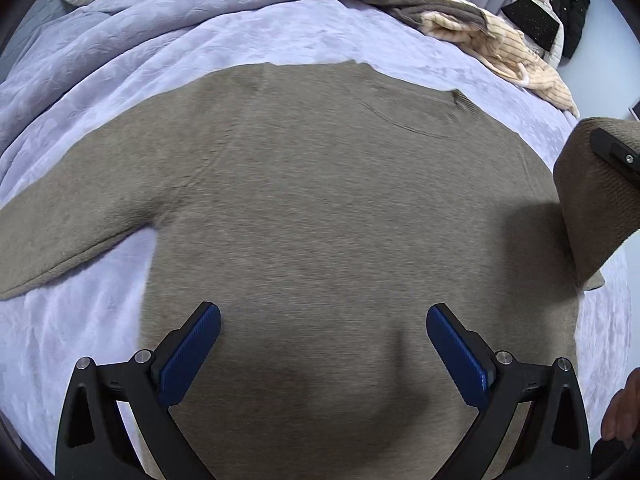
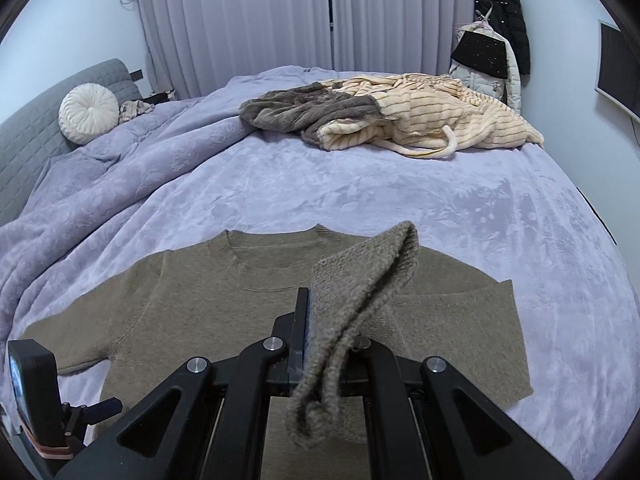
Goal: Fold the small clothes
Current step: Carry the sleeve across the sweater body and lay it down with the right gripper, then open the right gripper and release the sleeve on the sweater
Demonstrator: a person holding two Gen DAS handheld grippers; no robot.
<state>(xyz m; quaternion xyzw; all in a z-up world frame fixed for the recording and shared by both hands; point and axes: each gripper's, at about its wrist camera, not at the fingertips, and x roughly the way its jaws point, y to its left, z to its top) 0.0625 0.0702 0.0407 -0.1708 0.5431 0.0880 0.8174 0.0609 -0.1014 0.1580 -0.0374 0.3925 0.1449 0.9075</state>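
A taupe knit sweater (image 1: 320, 208) lies flat on the lilac bedspread (image 1: 280, 32), neckline away from me. Its left sleeve (image 1: 68, 236) is spread out to the left. My left gripper (image 1: 323, 334) is open and empty, hovering over the sweater's lower body. My right gripper (image 2: 310, 320) is shut on the sweater's right sleeve cuff (image 2: 360, 280) and holds it lifted above the sweater's body (image 2: 192, 312). That lifted sleeve (image 1: 596, 200) also shows at the right edge of the left wrist view.
A heap of grey and cream striped clothes (image 2: 384, 120) lies at the far side of the bed. A round white cushion (image 2: 89, 113) rests by the grey headboard (image 2: 24, 140). Bunched duvet (image 2: 100, 192) lies left. Jackets (image 2: 502, 24) hang at the back right.
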